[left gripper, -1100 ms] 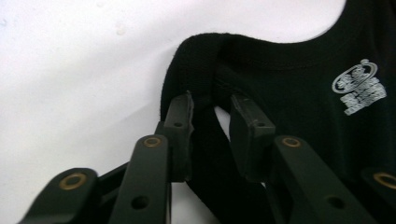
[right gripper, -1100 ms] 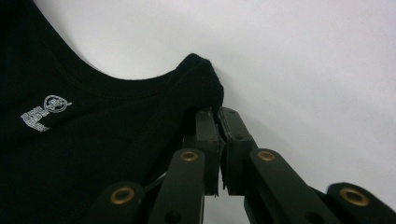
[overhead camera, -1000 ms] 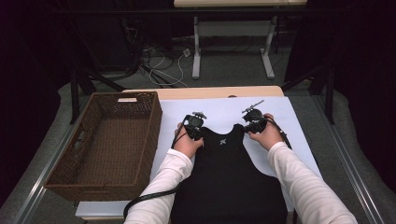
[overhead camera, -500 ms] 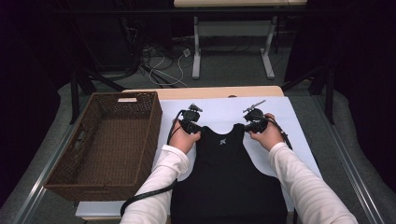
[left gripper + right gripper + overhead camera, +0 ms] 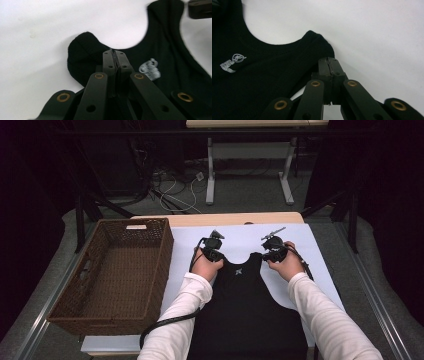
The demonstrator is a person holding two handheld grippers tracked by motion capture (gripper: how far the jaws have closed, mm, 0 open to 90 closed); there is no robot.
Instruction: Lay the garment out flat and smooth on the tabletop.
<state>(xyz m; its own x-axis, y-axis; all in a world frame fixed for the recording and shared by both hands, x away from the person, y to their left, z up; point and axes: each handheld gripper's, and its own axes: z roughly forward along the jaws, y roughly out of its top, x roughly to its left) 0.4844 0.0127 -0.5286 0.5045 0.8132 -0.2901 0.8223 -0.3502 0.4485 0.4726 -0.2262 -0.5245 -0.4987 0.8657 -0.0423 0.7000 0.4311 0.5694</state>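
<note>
A black sleeveless fabric vest [image 5: 245,310] lies flat on a white sheet [image 5: 240,237] that covers the table, in the lower middle of the high view, with its neck opening towards the top of the frame. A small white printed logo [image 5: 239,271] sits just below the neckline.

The left gripper [image 5: 212,247], black and held in the person's left hand [image 5: 206,267], rests at the vest's left shoulder strap, just left of centre in the high view. In the left gripper view its jaws are pressed together, their tips over the rounded end of the strap [image 5: 85,57]; whether cloth is caught between them cannot be told. These jaws have just been closing.

The right gripper [image 5: 274,249], in the right hand [image 5: 286,265], sits at the other shoulder strap, just right of centre in the high view. In the right gripper view its jaws are also pressed together, touching the edge of the strap [image 5: 317,47]; a pinch on the cloth cannot be confirmed.

White sleeves [image 5: 185,320] enter from the bottom of the high view. A brown woven rectangular basket [image 5: 150,265] stands at the left, just beside the sheet's left edge.
</note>
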